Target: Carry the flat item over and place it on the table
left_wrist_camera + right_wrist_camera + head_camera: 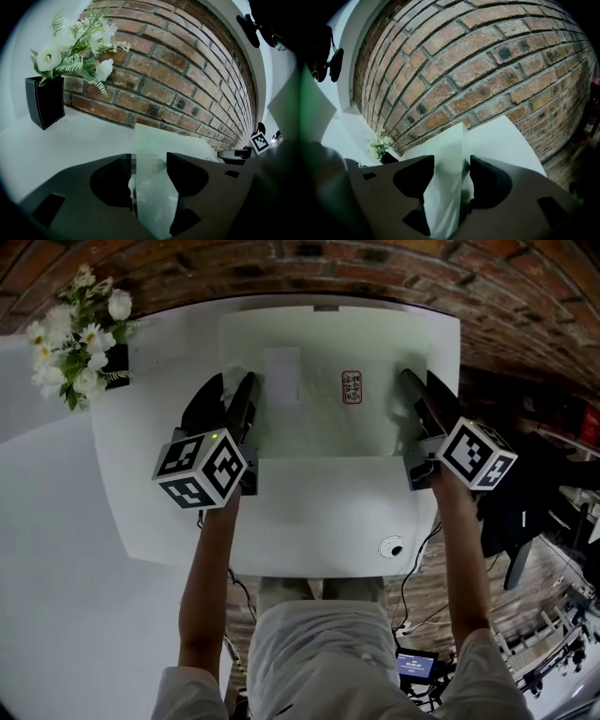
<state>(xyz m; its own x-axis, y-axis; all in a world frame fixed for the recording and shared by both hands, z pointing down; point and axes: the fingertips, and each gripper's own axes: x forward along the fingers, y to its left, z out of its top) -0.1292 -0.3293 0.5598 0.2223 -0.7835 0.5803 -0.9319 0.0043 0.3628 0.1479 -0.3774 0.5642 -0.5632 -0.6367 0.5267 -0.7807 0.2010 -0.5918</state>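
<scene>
Although the white table [309, 521] was the largest thing under me, my business was with the pale green translucent panel [328, 427] lying flat across its far half, up by the brick wall. It ran nearly from the table's left edge to its right edge. Whether it rested with its full weight on the top, I could not tell.

My left gripper [234, 381] straddled the panel's left edge and my right gripper [419, 379] its right edge. Each pair of jaws stood wide apart with the sheet passing between them, and neither pair looked clamped on it.

I judged this to be the taking-hold step, with the carry not yet begun, though jaws this loose could equally belong to a set-down.

The next move called for closing both pairs evenly on the edges and then lifting level, so the sheet neither flexed nor slid out of one side.

A black vase [114, 362] of white flowers stood at the far-left corner, near my left gripper, so I meant to keep clear of it. A small red-printed label [352, 387] sat on the panel towards the far edge.
</scene>
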